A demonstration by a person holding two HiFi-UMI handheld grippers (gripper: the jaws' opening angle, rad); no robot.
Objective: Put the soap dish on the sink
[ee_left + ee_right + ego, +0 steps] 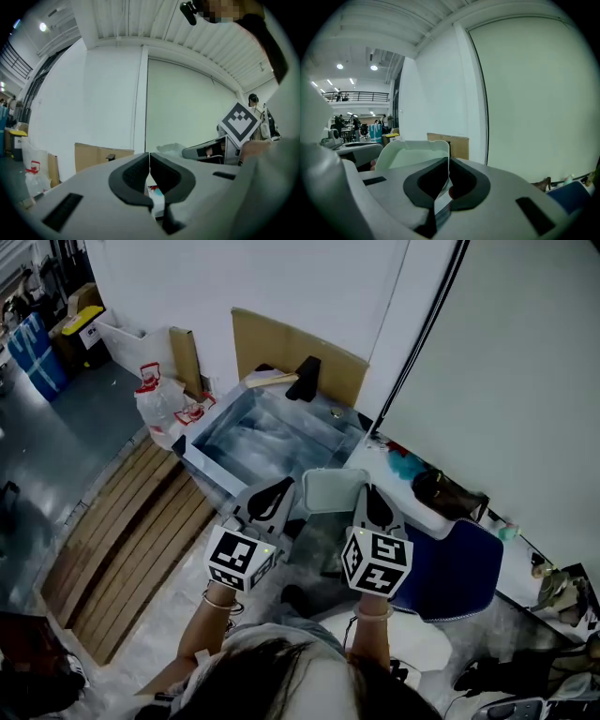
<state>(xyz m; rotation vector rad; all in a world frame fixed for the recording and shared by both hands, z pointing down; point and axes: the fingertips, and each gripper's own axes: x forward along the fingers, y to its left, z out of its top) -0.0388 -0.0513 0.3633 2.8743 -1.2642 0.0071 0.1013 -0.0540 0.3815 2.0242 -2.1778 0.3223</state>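
A pale green soap dish [332, 489] hangs in the air just in front of the sink [265, 439], a shiny rectangular basin. My right gripper [368, 493] is shut on the dish's right edge. In the right gripper view the dish [411, 153] stands up to the left of the jaws, its wall pinched by the right gripper [448, 174]. My left gripper [277, 491] hovers just left of the dish, shut with nothing in it. The left gripper view shows its jaws pressed together at the left gripper [149, 176], with the dish [171, 149] beyond.
Cardboard panels [296, 352] and a black faucet [305, 378] stand behind the sink. White bags [161, 409] sit to its left, wooden slats [131, 535] on the floor. A white counter [427, 512] at the right carries a teal item and a dark bag [446, 491]; a blue seat [457, 568] is below.
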